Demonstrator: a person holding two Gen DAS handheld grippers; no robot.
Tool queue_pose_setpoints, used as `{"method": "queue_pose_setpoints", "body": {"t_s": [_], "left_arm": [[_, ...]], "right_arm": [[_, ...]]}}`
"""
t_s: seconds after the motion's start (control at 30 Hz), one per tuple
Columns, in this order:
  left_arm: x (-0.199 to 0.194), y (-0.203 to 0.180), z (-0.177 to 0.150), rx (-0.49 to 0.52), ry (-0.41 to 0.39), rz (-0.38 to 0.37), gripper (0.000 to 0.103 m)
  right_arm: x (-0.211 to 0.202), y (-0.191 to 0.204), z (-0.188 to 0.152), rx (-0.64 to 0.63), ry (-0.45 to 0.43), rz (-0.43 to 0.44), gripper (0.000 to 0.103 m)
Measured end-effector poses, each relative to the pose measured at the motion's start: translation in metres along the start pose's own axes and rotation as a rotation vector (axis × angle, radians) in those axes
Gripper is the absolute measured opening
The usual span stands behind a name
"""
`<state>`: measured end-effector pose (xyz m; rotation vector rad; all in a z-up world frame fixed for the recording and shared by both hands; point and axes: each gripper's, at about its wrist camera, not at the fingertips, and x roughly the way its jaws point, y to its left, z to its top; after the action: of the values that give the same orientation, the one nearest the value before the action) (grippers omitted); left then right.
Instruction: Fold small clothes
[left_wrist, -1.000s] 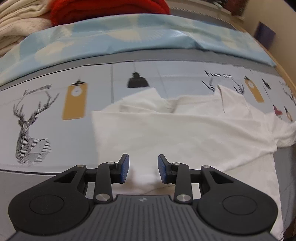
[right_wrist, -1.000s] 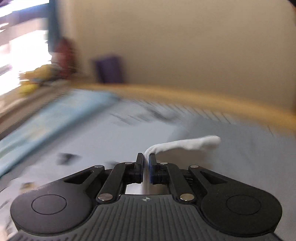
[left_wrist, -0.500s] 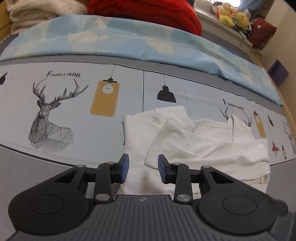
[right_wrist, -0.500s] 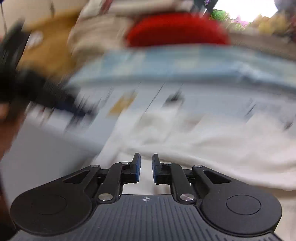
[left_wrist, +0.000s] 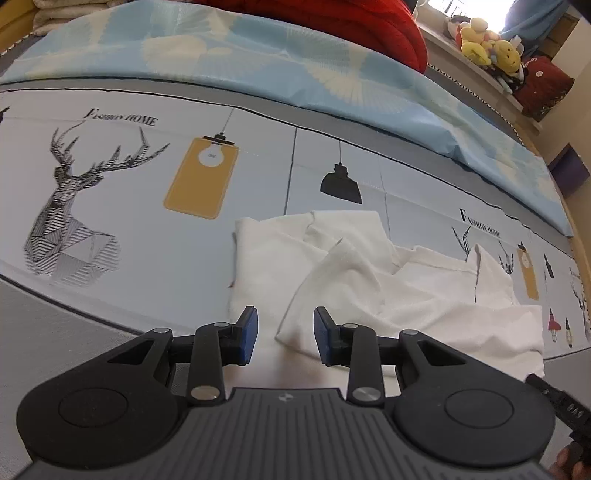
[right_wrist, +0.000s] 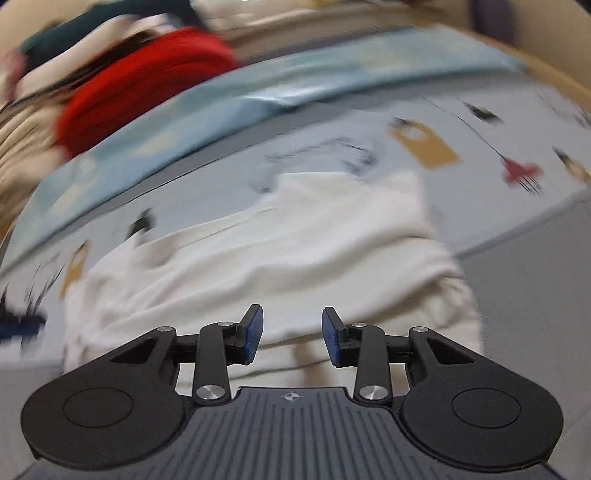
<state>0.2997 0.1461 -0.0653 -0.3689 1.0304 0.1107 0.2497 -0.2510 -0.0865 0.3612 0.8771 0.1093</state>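
Shirt (left_wrist: 369, 280) now lies half-folded on the bed (left_wrist: 129, 229), just below the black lamp print (left_wrist: 340, 184). We released it: right gripper (right_wrist: 291, 334) fingers, clamped a second ago, now gape; left gripper (left_wrist: 284, 334) fingers are apart too. Next fold pending.

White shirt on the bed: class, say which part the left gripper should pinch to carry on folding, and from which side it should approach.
Probably the loose corner of the folded-over flap of the white shirt, lying just ahead of the open left gripper. It sits raised over the layer beneath with a free edge facing the gripper, so come in low from the near side, one finger under it.
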Motion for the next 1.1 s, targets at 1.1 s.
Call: {"method": "queue_pose_setpoints", "body": {"t_s": [1.1], "left_arm": [[-0.008, -0.017, 0.022, -0.045, -0.129, -0.107, 0.000]], "right_arm": [[0.020, -0.098, 0.014, 0.684, 0.027, -0.113, 0.005]]}}
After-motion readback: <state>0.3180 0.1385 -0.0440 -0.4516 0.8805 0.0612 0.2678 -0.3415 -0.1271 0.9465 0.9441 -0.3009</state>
